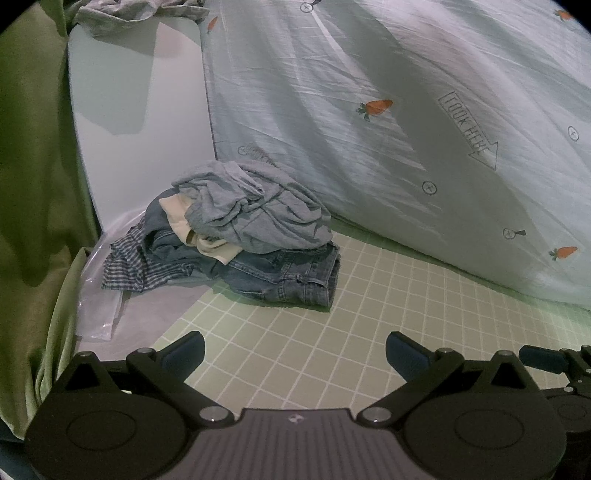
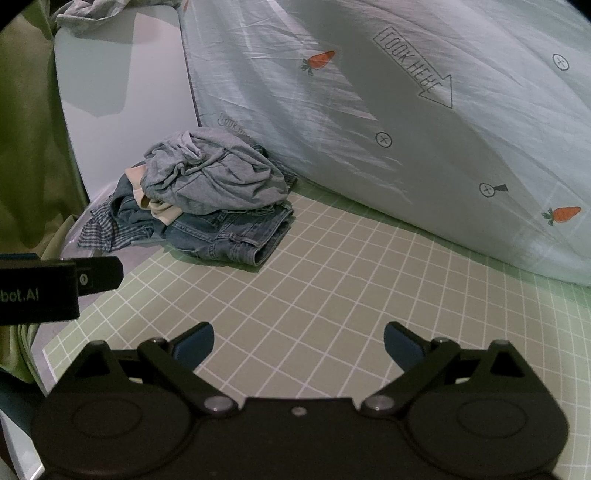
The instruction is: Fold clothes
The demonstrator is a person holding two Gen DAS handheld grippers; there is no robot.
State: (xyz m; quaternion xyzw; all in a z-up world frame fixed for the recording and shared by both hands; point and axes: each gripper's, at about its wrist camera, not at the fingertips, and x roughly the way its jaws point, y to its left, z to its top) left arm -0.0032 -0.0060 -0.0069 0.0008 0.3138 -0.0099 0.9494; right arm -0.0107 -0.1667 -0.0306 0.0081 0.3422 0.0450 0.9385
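A pile of clothes lies on the far left of a green grid mat [image 1: 351,325]. On top is a crumpled grey garment [image 1: 258,206], over a cream piece [image 1: 214,249], blue jeans [image 1: 291,277] and a blue checked shirt [image 1: 133,269]. In the right wrist view the grey garment [image 2: 214,177] tops the jeans [image 2: 236,236] on the mat [image 2: 351,295]. My left gripper [image 1: 295,350] is open and empty, well short of the pile. My right gripper [image 2: 299,339] is open and empty, beside it.
A pale blue quilt with carrot prints [image 1: 406,110] rises behind the mat, also in the right wrist view [image 2: 406,110]. A white board [image 1: 140,110] stands at the back left with more crumpled cloth [image 1: 122,14] on top. Green fabric [image 1: 29,184] hangs left. A clear plastic bag [image 1: 99,314] lies by the pile.
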